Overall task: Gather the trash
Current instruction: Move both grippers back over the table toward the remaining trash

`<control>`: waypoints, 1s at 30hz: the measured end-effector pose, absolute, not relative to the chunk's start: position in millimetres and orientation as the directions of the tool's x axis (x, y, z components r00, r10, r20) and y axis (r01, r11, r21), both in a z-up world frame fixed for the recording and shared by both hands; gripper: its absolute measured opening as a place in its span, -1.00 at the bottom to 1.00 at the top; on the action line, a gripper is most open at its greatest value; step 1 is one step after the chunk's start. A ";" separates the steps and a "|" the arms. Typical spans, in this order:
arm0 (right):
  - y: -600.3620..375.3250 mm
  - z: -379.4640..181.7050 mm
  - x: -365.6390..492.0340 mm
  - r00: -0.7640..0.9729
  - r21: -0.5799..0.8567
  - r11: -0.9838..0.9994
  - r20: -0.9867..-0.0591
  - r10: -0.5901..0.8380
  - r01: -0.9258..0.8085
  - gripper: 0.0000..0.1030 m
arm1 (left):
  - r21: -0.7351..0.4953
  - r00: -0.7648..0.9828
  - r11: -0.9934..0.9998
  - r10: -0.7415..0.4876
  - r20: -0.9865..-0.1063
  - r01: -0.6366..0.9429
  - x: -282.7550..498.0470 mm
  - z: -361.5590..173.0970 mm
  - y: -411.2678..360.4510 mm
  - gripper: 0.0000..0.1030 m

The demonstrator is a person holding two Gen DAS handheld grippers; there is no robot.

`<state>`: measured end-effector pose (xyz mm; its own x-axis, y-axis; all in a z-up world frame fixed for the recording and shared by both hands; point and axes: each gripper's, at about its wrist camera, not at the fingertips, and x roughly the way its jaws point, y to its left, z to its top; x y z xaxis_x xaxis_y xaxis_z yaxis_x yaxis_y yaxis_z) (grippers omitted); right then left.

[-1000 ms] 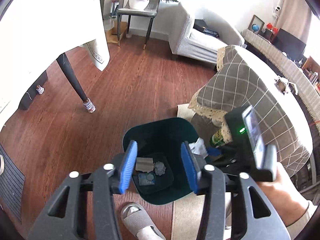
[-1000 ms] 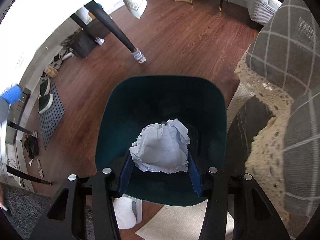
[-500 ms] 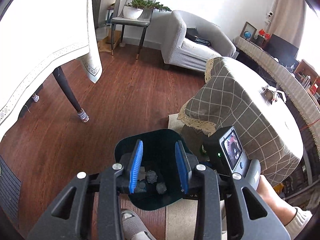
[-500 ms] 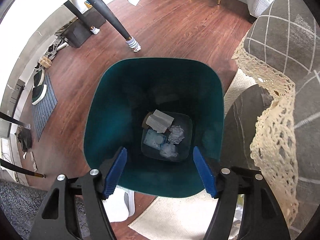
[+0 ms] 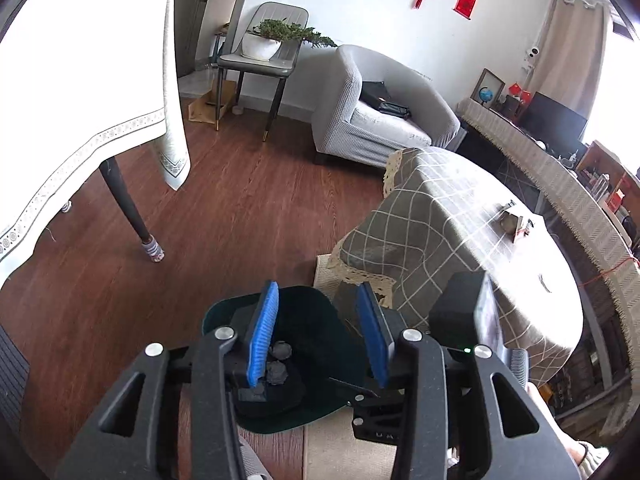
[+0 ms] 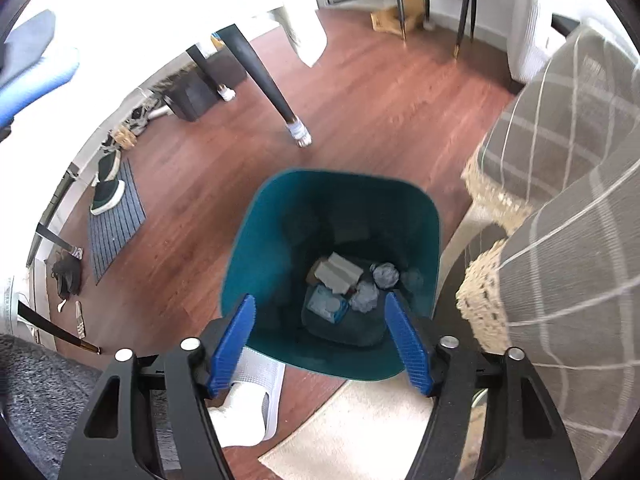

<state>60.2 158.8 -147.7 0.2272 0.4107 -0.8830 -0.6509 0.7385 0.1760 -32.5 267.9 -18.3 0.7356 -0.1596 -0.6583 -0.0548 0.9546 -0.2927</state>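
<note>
Trash (image 6: pixel 348 284) lies in the teal bin (image 6: pixel 256 248) on the wood floor (image 6: pixel 380 92), table leg (image 6: pixel 268 80) at eleven o'clock; both grippers (image 6: pixel 320 344) (image 5: pixel 318 334) gape empty, the right's jaws just narrowing, the left's just widening.

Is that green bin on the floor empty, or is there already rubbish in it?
Not empty. The teal bin holds crumpled paper balls, a small box and a blue packet at the bottom, far from full.
</note>
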 end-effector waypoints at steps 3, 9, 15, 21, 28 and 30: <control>156.3 -127.7 52.6 0.254 0.171 0.719 -0.860 0.442 -0.673 0.23 | -0.268 0.743 0.962 -0.143 -0.654 -0.050 -31.3 -13.5 259.9 -0.14; 137.8 -87.6 42.1 0.340 0.136 0.717 -0.810 0.478 -0.684 0.17 | -0.233 0.776 0.972 -0.122 -0.618 -0.033 -29.1 3.8 242.6 0.05; 107.2 -57.0 37.5 0.418 0.116 0.736 -0.760 0.498 -0.667 0.11 | -0.271 0.797 0.963 -0.169 -0.579 0.007 -24.0 13.5 221.7 0.17; 66.6 -39.9 41.5 0.474 0.113 0.770 -0.729 0.493 -0.628 0.11 | -0.280 0.791 0.959 -0.206 -0.575 0.047 -11.2 16.1 189.1 0.25; 17.3 -29.0 48.2 0.534 0.098 0.816 -0.711 0.458 -0.570 0.11 | -0.275 0.780 0.957 -0.238 -0.578 0.089 4.5 14.8 146.9 0.35; 0.6 -29.1 50.9 0.547 0.096 0.830 -0.709 0.444 -0.549 0.11 | -0.273 0.778 0.957 -0.244 -0.578 0.098 9.0 14.7 135.0 0.39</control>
<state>50.9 0.6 -29.1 0.5471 0.4444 -0.7094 -0.5494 0.8300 0.0962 9.0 135.0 14.7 0.7784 -0.2444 -0.5782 0.0977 0.9571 -0.2730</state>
